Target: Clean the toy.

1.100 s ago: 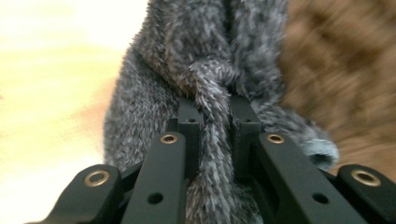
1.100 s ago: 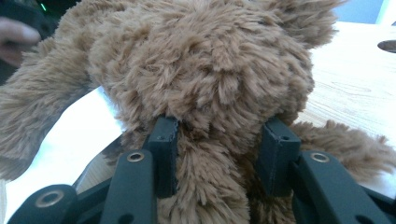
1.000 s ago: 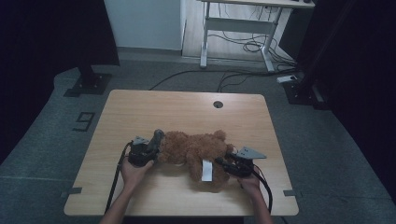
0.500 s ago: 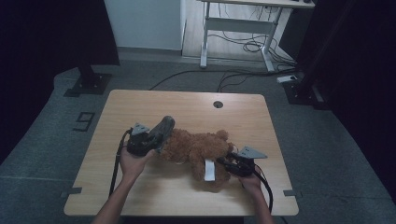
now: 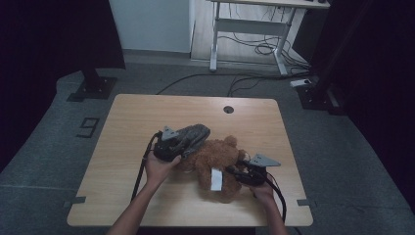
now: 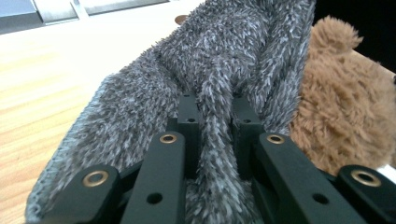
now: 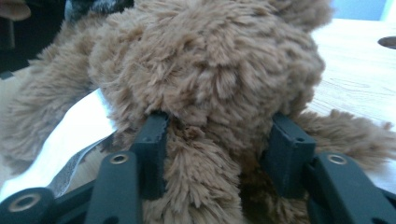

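Left gripper (image 5: 188,139), held in the person's left hand (image 5: 157,169), is clamped on a fold of grey fuzzy fabric (image 5: 192,136), lifted above the worktop (image 5: 147,112) at its middle; brown teddy bear (image 5: 218,159) lies just right of it, toward the near edge, a white label (image 5: 216,179) on its body; right gripper (image 5: 234,172), near the near right corner, has its jaws set on either side of the bear's plush, which bulges between them; these jaws have just been opening.
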